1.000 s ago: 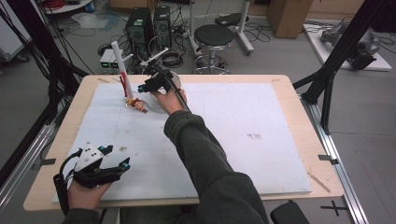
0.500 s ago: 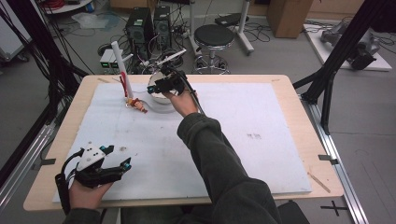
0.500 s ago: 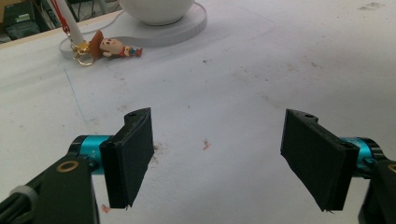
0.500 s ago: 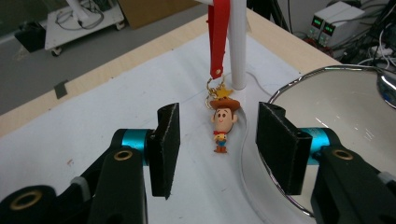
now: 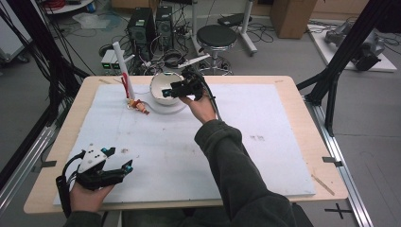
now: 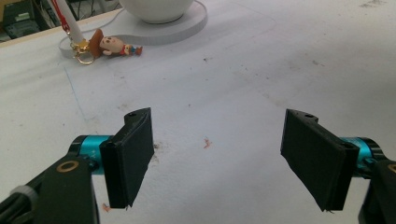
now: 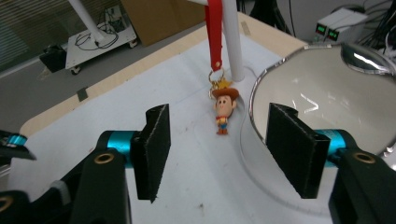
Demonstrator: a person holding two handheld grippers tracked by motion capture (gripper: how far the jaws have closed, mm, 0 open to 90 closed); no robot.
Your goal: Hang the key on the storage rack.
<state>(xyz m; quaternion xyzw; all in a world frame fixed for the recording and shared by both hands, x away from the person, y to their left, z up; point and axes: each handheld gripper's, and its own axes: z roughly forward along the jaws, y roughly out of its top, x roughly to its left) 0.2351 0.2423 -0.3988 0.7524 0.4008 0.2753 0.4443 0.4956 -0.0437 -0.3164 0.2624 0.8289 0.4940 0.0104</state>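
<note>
Cowboy keychain [image 7: 223, 111] lies flat on the white mat [image 5: 265, 156] at the foot of a white post [image 7: 232, 39], its red strap [image 7: 214, 32] hanging alongside, just beside the white bowl [image 5: 163, 88]. Right gripper [image 5: 176, 90] hovers over the bowl, jaws just opened, empty. Left gripper [image 5: 119, 160] rests near the table's front edge, wide open, holding nothing.

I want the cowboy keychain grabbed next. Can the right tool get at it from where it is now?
Probably yes. The right tool has its jaws apart with nothing between them, having just been opening, and the keychain lies flat on the table ahead. The bowl beside it and the white pole behind it crowd the approach.
</note>
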